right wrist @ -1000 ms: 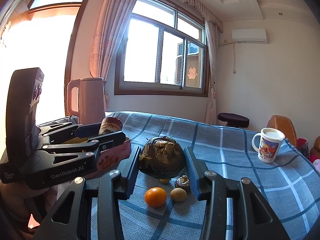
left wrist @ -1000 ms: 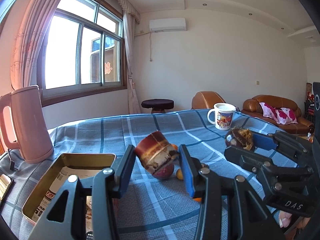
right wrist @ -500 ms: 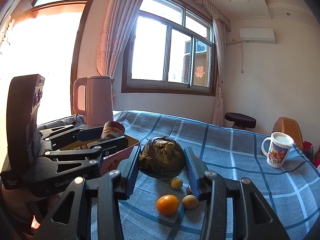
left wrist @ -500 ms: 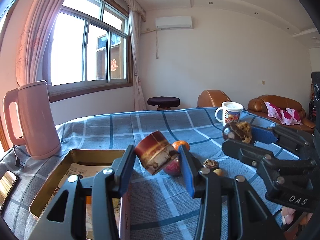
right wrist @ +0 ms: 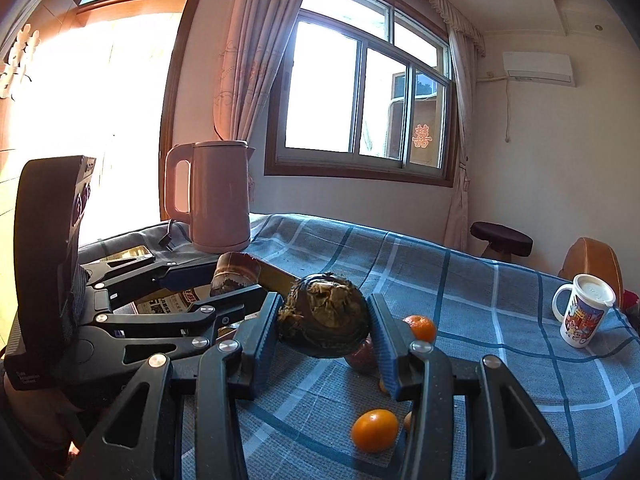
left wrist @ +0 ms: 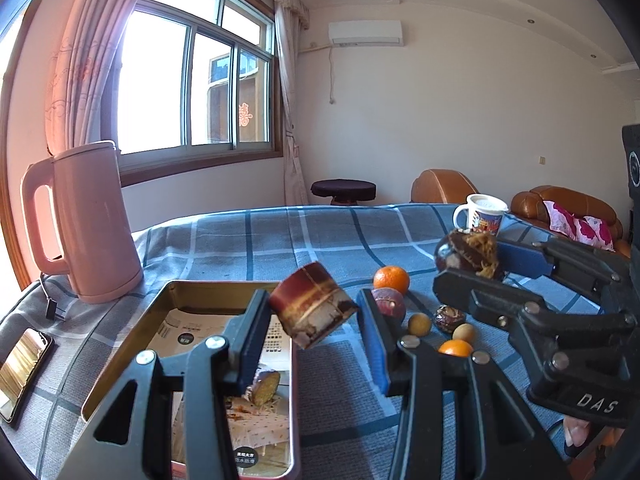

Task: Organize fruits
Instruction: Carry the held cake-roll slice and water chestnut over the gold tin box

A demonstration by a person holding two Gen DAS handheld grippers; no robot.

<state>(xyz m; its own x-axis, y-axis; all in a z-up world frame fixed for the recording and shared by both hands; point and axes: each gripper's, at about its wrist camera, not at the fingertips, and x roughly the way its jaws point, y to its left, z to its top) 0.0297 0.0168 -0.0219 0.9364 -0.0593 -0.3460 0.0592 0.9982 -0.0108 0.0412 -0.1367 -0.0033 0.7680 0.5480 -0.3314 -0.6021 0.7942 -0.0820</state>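
Note:
My left gripper (left wrist: 312,320) is shut on a red-brown cylindrical cut piece (left wrist: 312,304), held in the air over the right rim of the open gold tin (left wrist: 176,292). The tin holds printed paper and a yellow-brown piece (left wrist: 264,388). My right gripper (right wrist: 324,328) is shut on a dark round fruit with a dry husk (right wrist: 324,320), above the blue checked cloth. Below it lie an orange (right wrist: 375,430), a second orange (right wrist: 420,328) and a purple fruit (right wrist: 362,358). The left wrist view also shows small tan fruits (left wrist: 419,324) and the right gripper (left wrist: 470,260).
A pink kettle (left wrist: 92,224) stands behind the tin at the left, with its plug on the cloth. A phone (left wrist: 24,364) lies at the near left edge. A printed mug (left wrist: 482,216) stands at the far right. Beyond the table are a stool and brown sofas.
Both grippers have shifted left toward the tin, each keeping its fruit. The tin now lies nearer and partly under the left gripper's fingers.

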